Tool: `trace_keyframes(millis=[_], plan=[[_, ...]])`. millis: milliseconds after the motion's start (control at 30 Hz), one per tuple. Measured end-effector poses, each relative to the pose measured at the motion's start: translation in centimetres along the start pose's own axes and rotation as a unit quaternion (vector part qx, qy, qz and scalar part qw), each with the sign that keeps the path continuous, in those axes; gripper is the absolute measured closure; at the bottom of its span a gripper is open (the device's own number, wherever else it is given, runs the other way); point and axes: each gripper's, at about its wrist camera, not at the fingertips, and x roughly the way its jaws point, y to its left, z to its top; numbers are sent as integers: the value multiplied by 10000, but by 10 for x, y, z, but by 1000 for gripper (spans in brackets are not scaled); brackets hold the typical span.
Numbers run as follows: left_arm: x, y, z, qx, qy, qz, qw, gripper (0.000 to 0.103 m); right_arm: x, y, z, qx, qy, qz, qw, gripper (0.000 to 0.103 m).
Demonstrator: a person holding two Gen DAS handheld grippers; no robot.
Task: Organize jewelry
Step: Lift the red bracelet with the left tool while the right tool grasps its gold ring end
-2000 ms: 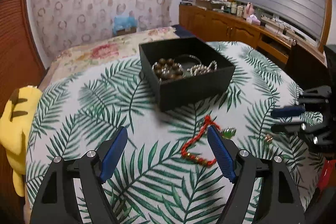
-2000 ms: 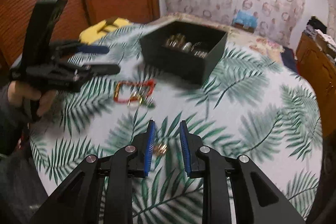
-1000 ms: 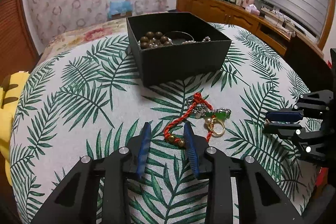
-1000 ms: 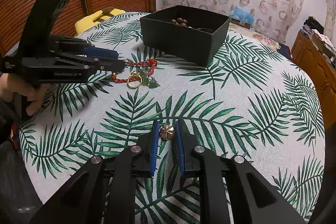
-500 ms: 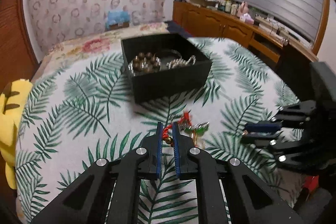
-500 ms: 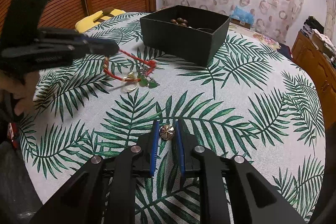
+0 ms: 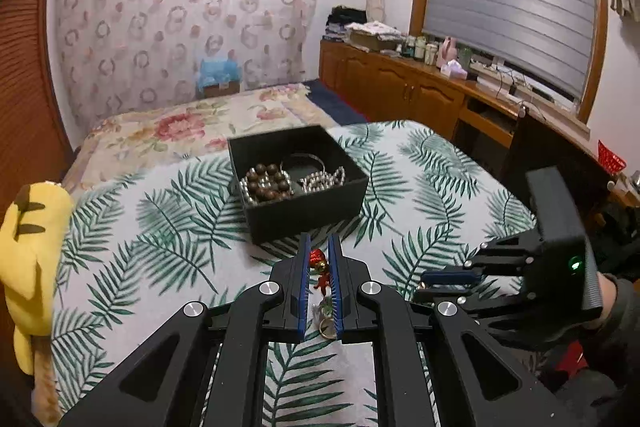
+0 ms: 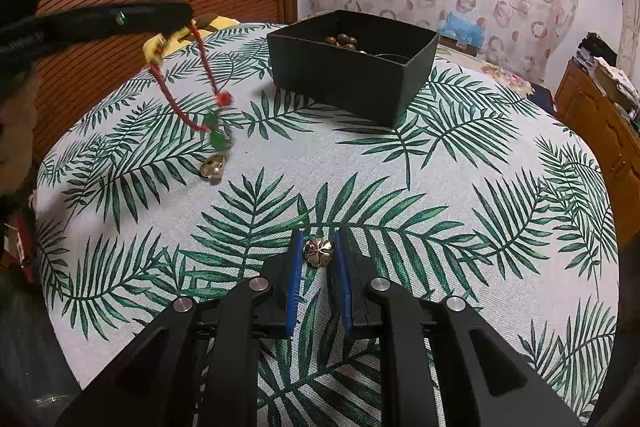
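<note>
My left gripper [image 7: 319,243] is shut on a red cord bracelet [image 7: 318,259] and holds it above the palm-leaf cloth. In the right wrist view the left gripper [image 8: 186,13] is at the upper left. The red cord bracelet [image 8: 176,107] hangs from it in a loop, with green stones and a gold ring [image 8: 212,167] lowest, at the cloth. My right gripper [image 8: 318,241] rests low on the table, shut on a small gold flower-shaped piece [image 8: 318,251]. An open black box [image 7: 304,215] beyond holds brown beads [image 7: 266,183] and a silver bead chain [image 7: 324,181].
A yellow plush toy [image 7: 32,247] lies at the table's left edge. The round table's cloth [image 8: 460,187] falls away on all sides. A bed and a wooden cabinet [image 7: 400,87] stand behind. A person's hand [image 7: 612,303] holds the right gripper [image 7: 424,287].
My left gripper closed on the red cord bracelet and rose, lifting it off the cloth so it now dangles. The right gripper kept still on the gold flower piece.
</note>
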Motion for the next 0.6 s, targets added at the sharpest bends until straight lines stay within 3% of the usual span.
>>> trace_keyframes(millis=[333,400,500,600], plan=[[-14,2,8,18,-188,10,9998,95,0,0,0,-12,0,-8,10000,84],[-13,3,7,16,-162,5,9999,95,0,1,1,-47,6,27,10000,79],[-9,5,3,8,-89,27,10000,95,-1,2,3,-95,-9,131,9999,63],[1,13,-8,-28,79,121,9999,95,-9,5,9,-121,-145,146,9997,63]])
